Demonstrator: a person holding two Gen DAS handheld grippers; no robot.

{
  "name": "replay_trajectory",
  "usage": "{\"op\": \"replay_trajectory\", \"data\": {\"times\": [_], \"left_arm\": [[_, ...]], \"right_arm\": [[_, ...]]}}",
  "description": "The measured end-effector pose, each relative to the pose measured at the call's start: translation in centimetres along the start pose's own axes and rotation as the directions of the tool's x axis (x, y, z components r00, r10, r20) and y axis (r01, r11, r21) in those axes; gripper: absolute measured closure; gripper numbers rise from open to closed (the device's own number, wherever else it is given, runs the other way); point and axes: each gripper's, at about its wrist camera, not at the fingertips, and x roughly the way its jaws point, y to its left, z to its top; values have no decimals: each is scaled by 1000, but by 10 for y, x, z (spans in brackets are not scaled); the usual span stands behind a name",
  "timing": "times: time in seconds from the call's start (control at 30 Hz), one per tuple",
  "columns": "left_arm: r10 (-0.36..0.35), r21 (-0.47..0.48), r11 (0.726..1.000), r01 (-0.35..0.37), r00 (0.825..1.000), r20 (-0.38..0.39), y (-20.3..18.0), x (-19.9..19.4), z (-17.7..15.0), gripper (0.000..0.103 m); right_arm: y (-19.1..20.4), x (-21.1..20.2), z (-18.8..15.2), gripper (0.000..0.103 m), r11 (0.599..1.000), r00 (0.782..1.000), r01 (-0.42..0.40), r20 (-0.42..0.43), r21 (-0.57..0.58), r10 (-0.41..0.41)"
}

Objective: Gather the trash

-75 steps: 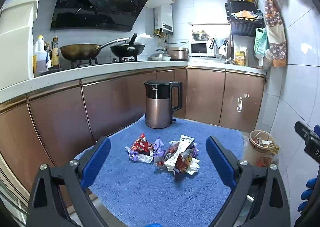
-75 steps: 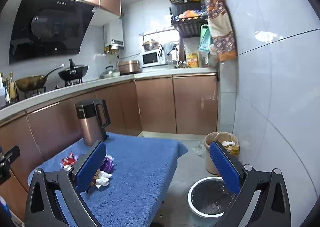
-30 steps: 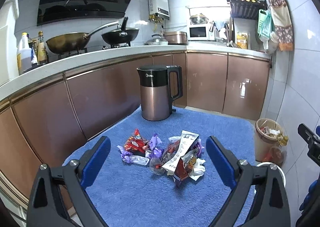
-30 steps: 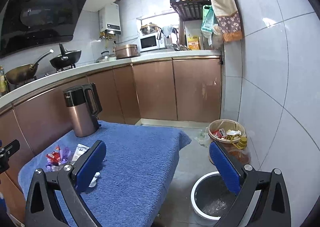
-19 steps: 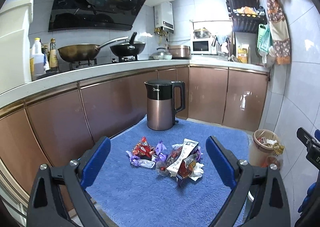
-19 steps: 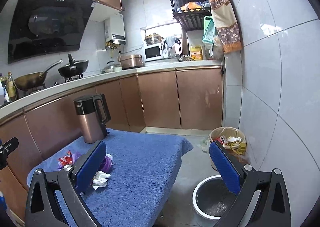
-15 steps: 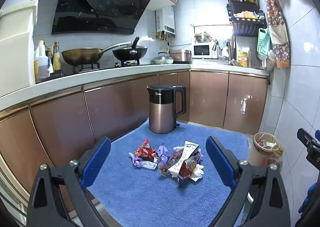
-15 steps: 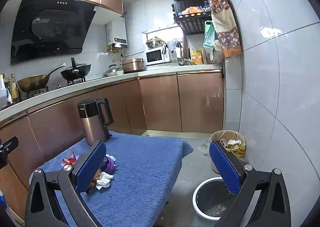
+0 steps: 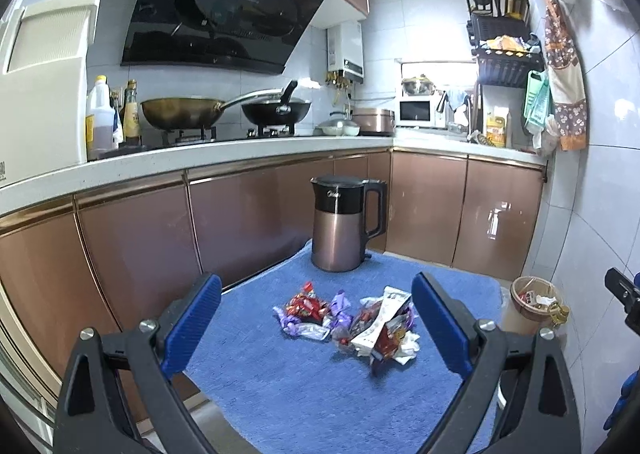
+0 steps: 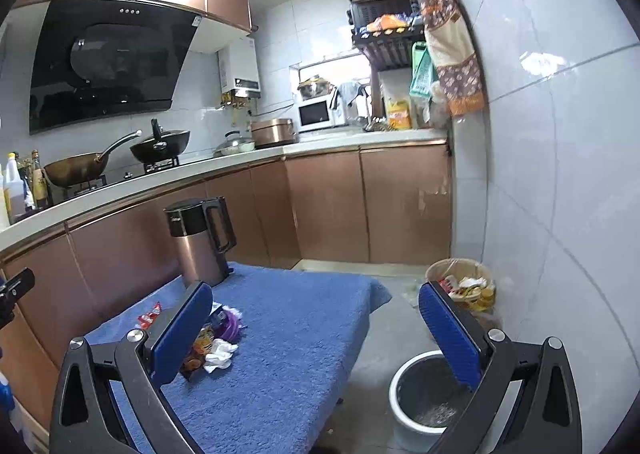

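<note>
A heap of snack wrappers (image 9: 352, 320), red, purple and white, lies on a blue towel-covered table (image 9: 304, 390). My left gripper (image 9: 316, 318) hangs open above and short of the heap, nothing between its blue pads. The same wrappers (image 10: 216, 342) show in the right wrist view, partly hidden behind the left finger. My right gripper (image 10: 316, 328) is open and empty, over the table's right side. A white bin (image 10: 426, 398) with a dark liner stands on the floor to the right of the table.
A copper kettle (image 9: 344, 228) stands at the table's far edge. A tan waste basket (image 10: 462, 282) full of rubbish sits by the tiled wall. Copper cabinets (image 9: 140, 246) and a counter with woks run behind and to the left.
Both cameras have risen and tipped back a little since a second ago; the wrappers and bins sit lower and farther in view. Both grippers stay open.
</note>
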Motion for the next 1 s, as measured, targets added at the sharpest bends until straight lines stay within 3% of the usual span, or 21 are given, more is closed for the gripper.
{"op": "replay_trajectory", "data": {"times": [0.17, 0.27, 0.37, 0.47, 0.53, 0.67, 0.73, 0.83, 1.0], "left_arm": [[6, 9, 1000, -6, 995, -98, 19, 28, -11, 7], [-34, -5, 999, 34, 984, -175, 27, 50, -21, 7], [-142, -47, 990, 134, 951, -273, 31, 77, -35, 7], [-248, -71, 969, 239, 903, -350, 23, 106, -50, 8], [-298, -72, 953, 294, 871, -391, 12, 122, -59, 15], [-358, -65, 925, 375, 799, -484, -16, 158, -72, 45], [-368, -58, 916, 398, 773, -516, -30, 176, -78, 48], [-372, -34, 905, 423, 750, -547, -50, 200, -84, 50], [-324, -16, 918, 397, 725, -608, -66, 245, -92, 77]], "right_arm": [[-1, 21, -6, 0, 999, 996, -44, -72, -10, 43], [-1, 41, -14, 0, 998, 989, -66, -134, -15, 63], [1, 61, -21, 1, 994, 977, -104, -191, -18, 98], [5, 86, -31, 13, 989, 956, -151, -256, -11, 143], [10, 107, -40, 24, 980, 932, -197, -309, 8, 190], [21, 147, -65, 35, 967, 878, -256, -415, 19, 240], [24, 167, -80, 37, 959, 844, -283, -466, 33, 265], [32, 188, -96, 39, 943, 801, -328, -513, 56, 309], [52, 221, -106, 44, 900, 719, -425, -570, 93, 398]]}}
